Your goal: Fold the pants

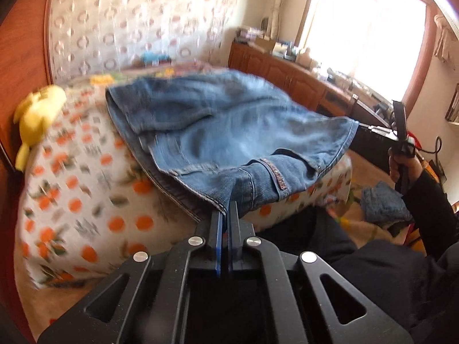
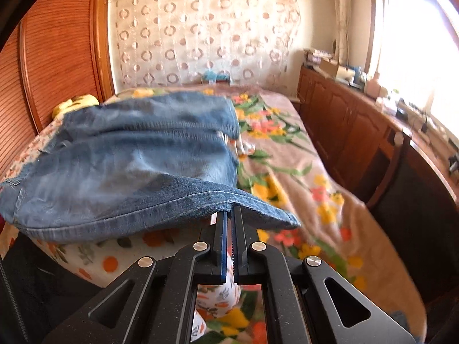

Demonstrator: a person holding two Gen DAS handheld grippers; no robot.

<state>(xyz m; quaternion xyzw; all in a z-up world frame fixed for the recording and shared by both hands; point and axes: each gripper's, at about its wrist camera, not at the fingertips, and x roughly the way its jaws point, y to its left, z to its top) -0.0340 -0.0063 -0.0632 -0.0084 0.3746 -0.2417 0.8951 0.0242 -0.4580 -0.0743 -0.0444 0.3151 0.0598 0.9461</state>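
Blue denim pants hang stretched above the bed, folded over on themselves. My left gripper is shut on the pants' near edge by the waistband and belt loop. My right gripper is shut on the hem edge of the pants. In the left wrist view the right gripper shows at the far right corner of the denim, held by a hand in a black sleeve. The pants' far end rests on the bed.
The bed carries an orange-print blanket and a floral blanket. A yellow plush toy lies at the left by the wooden headboard. A wooden cabinet runs along the right under a bright window. More blue cloth lies at right.
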